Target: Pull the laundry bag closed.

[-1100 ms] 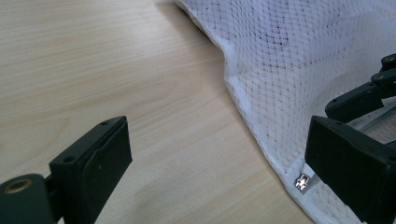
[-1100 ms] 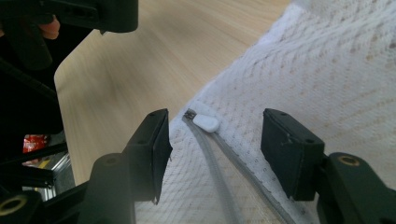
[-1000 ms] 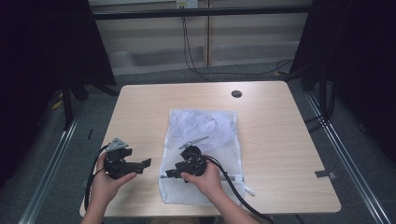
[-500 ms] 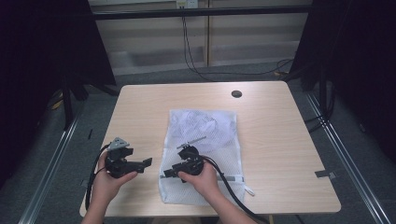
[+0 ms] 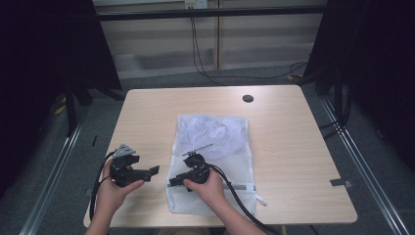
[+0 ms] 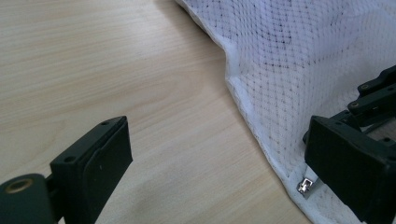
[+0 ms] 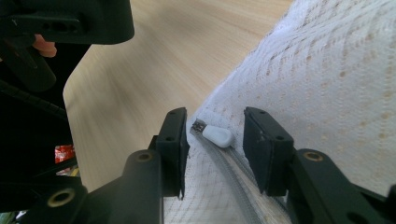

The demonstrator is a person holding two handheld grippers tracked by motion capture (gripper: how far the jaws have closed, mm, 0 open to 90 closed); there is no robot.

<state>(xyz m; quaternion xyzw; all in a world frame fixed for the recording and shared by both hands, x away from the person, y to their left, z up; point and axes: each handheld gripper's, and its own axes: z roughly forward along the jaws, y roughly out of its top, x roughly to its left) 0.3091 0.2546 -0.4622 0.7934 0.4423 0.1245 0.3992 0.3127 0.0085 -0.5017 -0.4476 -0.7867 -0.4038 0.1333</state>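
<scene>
We have the mesh bag flat mid-table, its near-left corner under our right gripper, whose jaws have just been closing around the white zipper pull without pinching it, while our left gripper waits wide open, holding nothing, just left of the bag.

We see a light wood table w/ a small dark round cap near its far edge. Beyond it, grey floor, black cables hanging down the back wall, metal rails either side, dark curtains flanking.
</scene>
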